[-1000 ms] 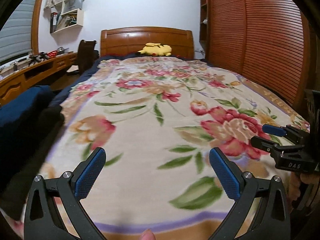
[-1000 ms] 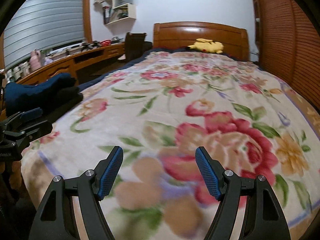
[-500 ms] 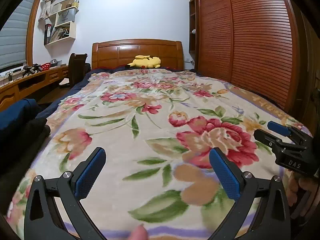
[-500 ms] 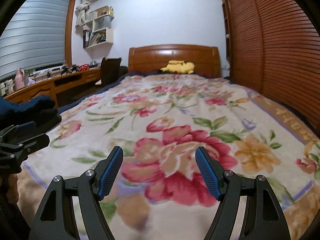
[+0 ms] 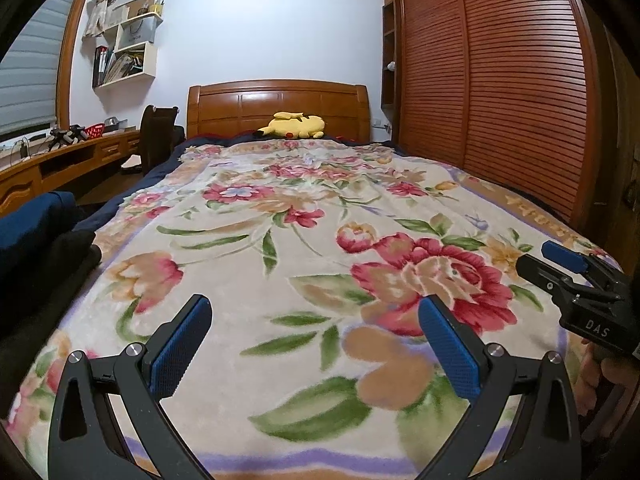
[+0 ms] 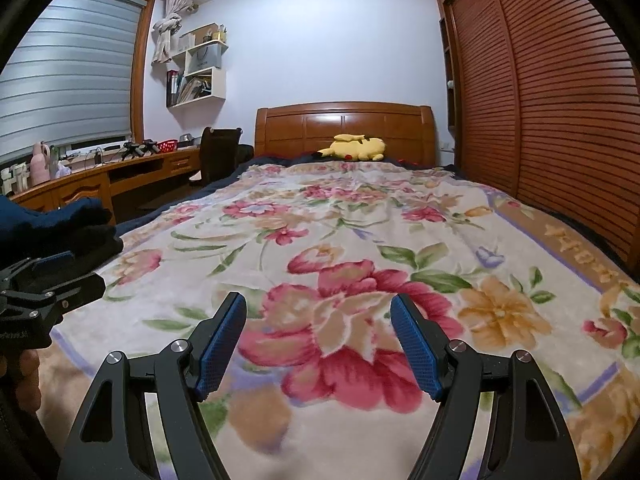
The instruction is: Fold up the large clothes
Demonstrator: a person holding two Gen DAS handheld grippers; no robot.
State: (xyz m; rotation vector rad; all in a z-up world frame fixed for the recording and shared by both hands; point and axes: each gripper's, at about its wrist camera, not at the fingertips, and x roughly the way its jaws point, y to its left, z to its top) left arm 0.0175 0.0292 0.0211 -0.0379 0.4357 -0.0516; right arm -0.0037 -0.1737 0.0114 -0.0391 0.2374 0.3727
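While I hold both tongs above the foot of the bed, this is what each camera gives me.

Left gripper (image 5: 314, 344): lower centre of the left wrist view, blue pads spread wide, nothing between them, only the blanket beneath.

Right gripper (image 6: 318, 344): lower centre of the right wrist view, jaws likewise wide apart and empty; it also shows at the right edge of the left wrist view.

Clothes (image 5: 44, 236): a dark navy and black heap at the left edge of the frame, beside the bed's near left corner, well apart from both pairs of fingers; in the right wrist view it sits at mid left (image 6: 60, 224), just behind my left tool.

Floral blanket (image 5: 280, 248): spread flat over the bed, filling the middle of both frames.

Yellow plush toy (image 5: 294, 125): upper centre, lying against the wooden headboard (image 5: 276, 100).

Louvred wardrobe doors (image 5: 512, 92): right side of the frame.

Desk (image 6: 96, 180): left side, under the window blind.
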